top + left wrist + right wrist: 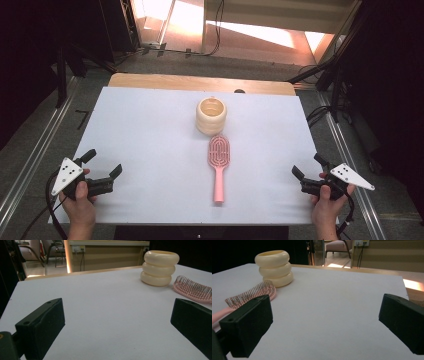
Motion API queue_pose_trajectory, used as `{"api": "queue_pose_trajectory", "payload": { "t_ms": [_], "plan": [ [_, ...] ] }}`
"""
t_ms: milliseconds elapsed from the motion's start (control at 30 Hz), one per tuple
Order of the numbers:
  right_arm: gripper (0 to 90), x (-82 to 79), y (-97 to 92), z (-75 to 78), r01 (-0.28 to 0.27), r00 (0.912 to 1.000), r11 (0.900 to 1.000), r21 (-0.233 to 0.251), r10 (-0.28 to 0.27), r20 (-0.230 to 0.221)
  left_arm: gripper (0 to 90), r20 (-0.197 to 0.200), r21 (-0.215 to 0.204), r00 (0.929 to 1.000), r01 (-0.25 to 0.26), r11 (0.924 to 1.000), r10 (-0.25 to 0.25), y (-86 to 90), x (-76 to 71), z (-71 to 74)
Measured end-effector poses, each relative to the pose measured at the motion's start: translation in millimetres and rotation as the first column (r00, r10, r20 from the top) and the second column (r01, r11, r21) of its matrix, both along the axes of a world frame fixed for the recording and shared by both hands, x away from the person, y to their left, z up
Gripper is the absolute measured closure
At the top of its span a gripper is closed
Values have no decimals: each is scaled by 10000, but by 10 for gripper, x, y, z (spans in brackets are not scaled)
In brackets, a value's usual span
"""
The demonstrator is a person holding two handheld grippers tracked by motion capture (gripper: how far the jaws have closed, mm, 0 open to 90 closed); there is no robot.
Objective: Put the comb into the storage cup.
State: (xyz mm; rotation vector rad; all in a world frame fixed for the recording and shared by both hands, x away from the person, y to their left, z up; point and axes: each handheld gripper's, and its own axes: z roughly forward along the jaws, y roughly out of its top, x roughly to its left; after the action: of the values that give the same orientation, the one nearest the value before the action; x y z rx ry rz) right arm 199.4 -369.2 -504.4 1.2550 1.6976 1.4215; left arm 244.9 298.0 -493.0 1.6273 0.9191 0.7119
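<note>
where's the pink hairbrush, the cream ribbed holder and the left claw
pink hairbrush (218,152), high view, on its bristle head
cream ribbed holder (160,270), left gripper view, on its middle ring
left claw (104,166), high view, midway between its open tips

High view: we see the white table top (150,130) evenly lit, no hard glare on it; surroundings L and R nearly black; strong warm light patch on the floor (260,32) beyond the far edge, blown out in spots; only faint, soft shadows under the pink brush (218,165) and cream ringed holder (211,116); pic slightly soft overall. Left gripper view: we get dimmer, greyish table; near black jaws blurred and low in detail; bright warm strip at back L; holder (159,268) fairly sharp w/ soft shadow at its base. Right gripper view: similar; orange glare at R table edge (412,284); bkgd dark at L.
</note>
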Motion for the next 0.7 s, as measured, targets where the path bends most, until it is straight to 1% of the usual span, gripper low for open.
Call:
{"api": "queue_pose_trajectory", "payload": {
  "t_ms": [67,100,167,233,300,333,400,467,533,600,700],
  "plan": [
    [0,-12,11,27,16,10000,10000,-26,-17,-16,0,21,17,10000,-40,10000,39,-5,-2,-1],
    [0,-19,13,40,-32,10000,10000,-47,32,47,0,25,-3,10000,-71,10000,71,-3,-4,-2],
    [0,-40,32,70,-3,10000,10000,72,3,73,0,89,-20,9998,-152,9999,152,7,-17,3],
    [0,-59,69,97,-11,9999,9999,117,10,106,0,148,-224,9998,-109,9997,112,20,-29,4],
    [0,-77,126,136,-56,9999,9999,-127,58,111,0,158,-328,9998,-85,9994,90,23,-25,1],
    [0,-91,162,162,-121,9999,9996,-247,124,119,0,154,-305,9998,-77,9995,82,22,-22,0],
    [0,-108,218,211,-266,9996,9992,-315,268,74,0,106,-283,9999,20,9996,-17,16,-16,-4],
    [0,-112,262,257,-483,9987,9986,-236,486,122,0,149,-254,9999,79,9996,-75,11,-20,-3],
    [0,-105,323,317,-815,9967,9966,-144,815,1,0,174,-252,9998,83,9996,-79,9,-22,-5],
    [0,-102,385,360,-1004,9949,9945,-283,1006,48,0,206,-247,9997,103,9996,-98,10,-24,-5],
    [0,-86,466,423,-1254,9921,9913,-399,1254,-41,0,197,-264,9998,92,9996,-86,8,-25,-7]
  ]
}}
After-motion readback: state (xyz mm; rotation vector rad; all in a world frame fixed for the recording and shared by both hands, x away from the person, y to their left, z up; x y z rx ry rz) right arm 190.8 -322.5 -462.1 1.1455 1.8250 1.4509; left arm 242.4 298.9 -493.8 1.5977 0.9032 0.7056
